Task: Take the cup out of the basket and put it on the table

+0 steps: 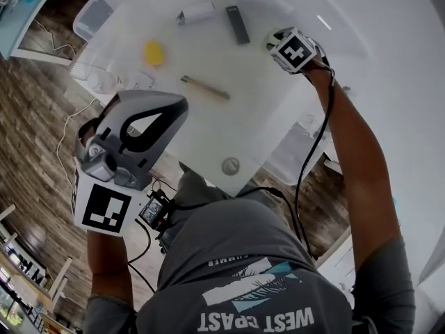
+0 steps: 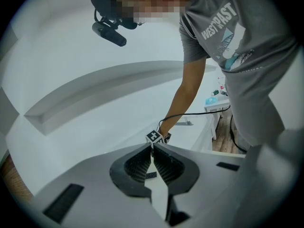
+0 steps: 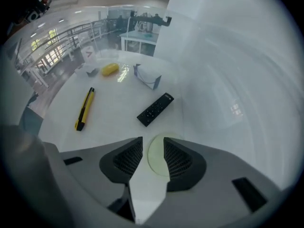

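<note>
Left gripper point(image 1: 170, 111) sits closest in the head view, near the person's chest, its fingers clenched tip to tip on nothing. Across the tabletop point(image 1: 208, 131) the right gripper point(image 3: 153, 137) points steeply down, its fingers released and standing apart. Between them shows what I take for the cup point(image 3: 155, 157), a pale round rim seen from above, resting on the tabletop and free of both fingers.

So the put-down looks all but done. What remains, I judge, is drawing the right gripper straight up without clipping the rim.

Just beyond the cup lies a black remote point(image 3: 155, 109), then a yellow utility knife point(image 3: 84, 109) and a yellow lump point(image 3: 109, 69). A pale bin point(image 1: 90, 19) at the far-left edge may be the basket; I cannot tell.

White and glossy, the tabletop stands over a wood-plank floor point(image 1: 42, 117), with another white table point(image 3: 137, 37) further off.
</note>
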